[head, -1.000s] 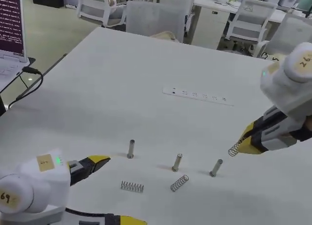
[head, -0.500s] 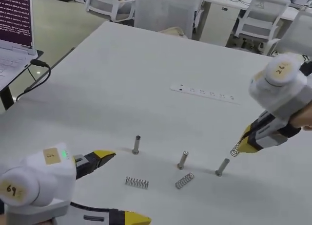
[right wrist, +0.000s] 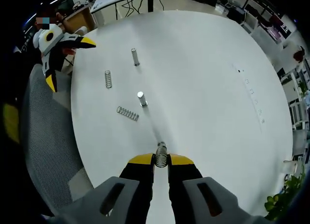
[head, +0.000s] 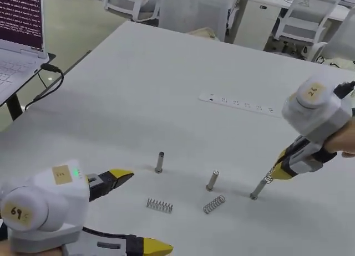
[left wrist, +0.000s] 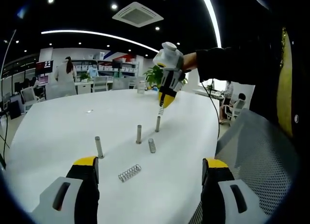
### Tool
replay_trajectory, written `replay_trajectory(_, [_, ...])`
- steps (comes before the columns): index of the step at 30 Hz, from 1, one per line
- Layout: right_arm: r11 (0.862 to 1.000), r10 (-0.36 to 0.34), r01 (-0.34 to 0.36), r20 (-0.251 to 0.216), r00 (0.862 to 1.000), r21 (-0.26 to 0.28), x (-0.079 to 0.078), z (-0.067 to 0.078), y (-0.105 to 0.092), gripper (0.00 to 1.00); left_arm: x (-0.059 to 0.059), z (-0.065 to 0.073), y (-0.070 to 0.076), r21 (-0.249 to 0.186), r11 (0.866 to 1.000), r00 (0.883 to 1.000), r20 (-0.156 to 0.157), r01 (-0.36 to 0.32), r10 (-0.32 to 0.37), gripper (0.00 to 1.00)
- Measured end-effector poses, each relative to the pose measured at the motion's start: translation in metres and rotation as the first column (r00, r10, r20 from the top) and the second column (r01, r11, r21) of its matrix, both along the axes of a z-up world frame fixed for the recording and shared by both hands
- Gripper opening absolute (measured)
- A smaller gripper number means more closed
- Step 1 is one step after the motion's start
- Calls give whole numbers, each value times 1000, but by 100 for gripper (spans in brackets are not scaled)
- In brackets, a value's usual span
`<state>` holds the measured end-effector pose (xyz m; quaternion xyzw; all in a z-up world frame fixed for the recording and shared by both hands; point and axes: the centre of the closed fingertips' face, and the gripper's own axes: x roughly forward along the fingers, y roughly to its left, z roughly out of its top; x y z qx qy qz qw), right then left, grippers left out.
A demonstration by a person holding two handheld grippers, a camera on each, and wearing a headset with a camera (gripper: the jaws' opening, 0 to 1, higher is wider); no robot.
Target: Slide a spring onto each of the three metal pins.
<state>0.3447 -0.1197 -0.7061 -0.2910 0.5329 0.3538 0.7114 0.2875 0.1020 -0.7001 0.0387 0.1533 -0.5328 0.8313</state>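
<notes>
Three metal pins stand on the white table: left pin (head: 160, 162), middle pin (head: 212, 180), right pin (head: 258, 188). My right gripper (head: 275, 173) is shut on a spring (head: 269, 176), tilted, its lower end at the top of the right pin. From the right gripper view the held spring (right wrist: 161, 155) sits between the yellow fingertips of the right gripper (right wrist: 161, 161). Two loose springs (head: 160, 205) (head: 214, 204) lie in front of the pins. My left gripper (head: 138, 211) hovers open at the near left, nothing between its fingers (left wrist: 86, 162).
A white power strip (head: 238, 105) lies behind the pins. A laptop (head: 19, 23) and its black cable (head: 47, 84) sit off the table's left edge. Office chairs (head: 191, 12) stand beyond the far edge.
My right gripper has carried its spring down and left until the spring's end reaches the right pin's top. The left gripper has stayed put; the head camera has shifted.
</notes>
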Motion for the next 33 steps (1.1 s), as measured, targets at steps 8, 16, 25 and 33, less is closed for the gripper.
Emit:
replay_trajectory(8, [1000, -10, 10, -8, 1000, 9, 1, -5, 0, 8, 1, -1, 0, 1, 1000, 1000, -2, -3, 3, 86])
replay_trajectory(16, [1000, -8, 9, -18, 1000, 11, 3, -8, 2, 8, 2, -2, 1, 4, 1000, 1000, -6, -3, 3, 85])
replay_trajectory(25, [1000, -8, 8, -29, 1000, 1, 3, -17, 1, 8, 2, -3, 1, 5, 1000, 1000, -8, -2, 2, 84])
replay_trajectory(33, [999, -28, 29, -35, 999, 15, 5, -31, 1, 8, 1, -3, 1, 11, 1000, 1000, -10, 0, 0, 84])
